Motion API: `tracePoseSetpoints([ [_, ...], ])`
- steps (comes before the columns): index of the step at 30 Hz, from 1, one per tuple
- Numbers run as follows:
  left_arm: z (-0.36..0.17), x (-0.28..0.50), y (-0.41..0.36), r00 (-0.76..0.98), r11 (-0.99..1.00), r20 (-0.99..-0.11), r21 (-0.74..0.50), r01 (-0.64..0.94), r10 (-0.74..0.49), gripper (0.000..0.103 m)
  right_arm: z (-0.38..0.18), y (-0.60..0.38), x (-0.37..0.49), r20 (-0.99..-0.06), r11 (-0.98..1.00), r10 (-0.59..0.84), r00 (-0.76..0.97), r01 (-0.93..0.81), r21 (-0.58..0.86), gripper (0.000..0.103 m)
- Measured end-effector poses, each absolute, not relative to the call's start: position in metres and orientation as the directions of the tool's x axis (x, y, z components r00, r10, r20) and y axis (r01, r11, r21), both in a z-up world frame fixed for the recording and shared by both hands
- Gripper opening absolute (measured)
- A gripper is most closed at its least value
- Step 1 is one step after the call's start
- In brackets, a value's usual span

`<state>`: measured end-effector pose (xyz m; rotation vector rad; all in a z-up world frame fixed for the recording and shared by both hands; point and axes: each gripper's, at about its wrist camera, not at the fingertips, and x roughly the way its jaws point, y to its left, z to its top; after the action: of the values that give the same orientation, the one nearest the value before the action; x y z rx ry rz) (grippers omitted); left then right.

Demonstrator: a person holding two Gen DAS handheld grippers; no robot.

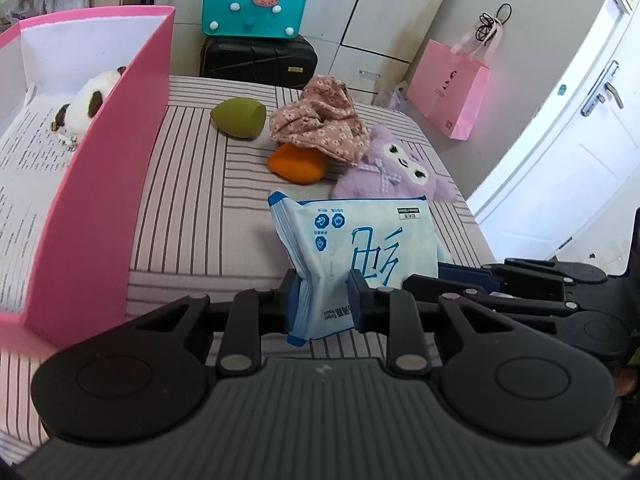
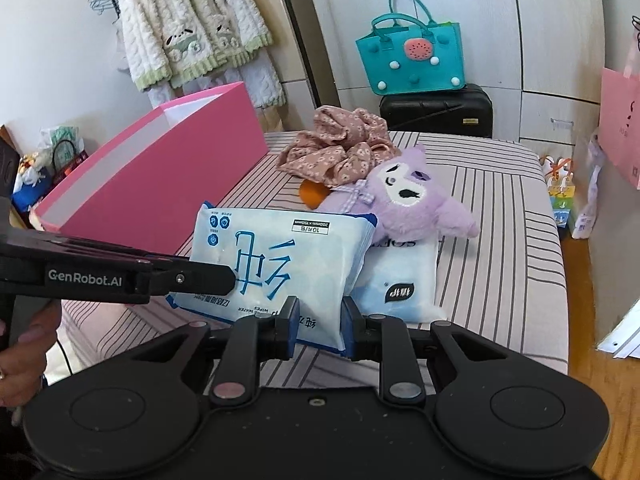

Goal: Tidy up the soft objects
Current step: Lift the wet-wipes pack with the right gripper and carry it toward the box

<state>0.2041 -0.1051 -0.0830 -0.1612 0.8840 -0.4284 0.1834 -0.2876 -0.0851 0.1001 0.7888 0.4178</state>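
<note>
Both grippers pinch one wipes pack (image 1: 352, 240) above a striped bed (image 1: 192, 208): the left gripper (image 1: 324, 300) clamps its near left corner, the right gripper (image 2: 319, 326) its near right edge. Beyond lie a purple plush (image 2: 404, 196), floral cloth (image 1: 320, 120), orange sponge (image 1: 296, 164) and green sponge (image 1: 238, 118). A pink box (image 1: 120, 152) at left holds a white plush (image 1: 90, 102).

my left claw's arm (image 2: 120, 276): it read "GenRobot.AI" in white letters.
wipes pack (image 2: 280, 268), lower edge: i made out "wipes" and "water", upside down.
wipes pack, top label: i read "10" beside characters too small to tell.
second pack (image 2: 400, 280): its letters were partly hidden, unreadable to me.
</note>
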Motion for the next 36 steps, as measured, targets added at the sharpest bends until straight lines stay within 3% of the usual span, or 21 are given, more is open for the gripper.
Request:
tracePoseSetpoints([
  [19,-0.062,0.130,-0.073,0.496,0.882,-0.738,-0.308,0.356,-0.458,0.024,-0.063,-0.264,0.117,-0.716,0.873,0.460,0.525,-0.416,0.256,0.030],
  [36,0.000,0.093,-0.019,0.485,0.844,-0.715,-0.288,0.452,-0.504,0.024,0.002,-0.209,0.091,-0.716,0.807,0.483,0.504,-0.575,0.139,0.030],
])
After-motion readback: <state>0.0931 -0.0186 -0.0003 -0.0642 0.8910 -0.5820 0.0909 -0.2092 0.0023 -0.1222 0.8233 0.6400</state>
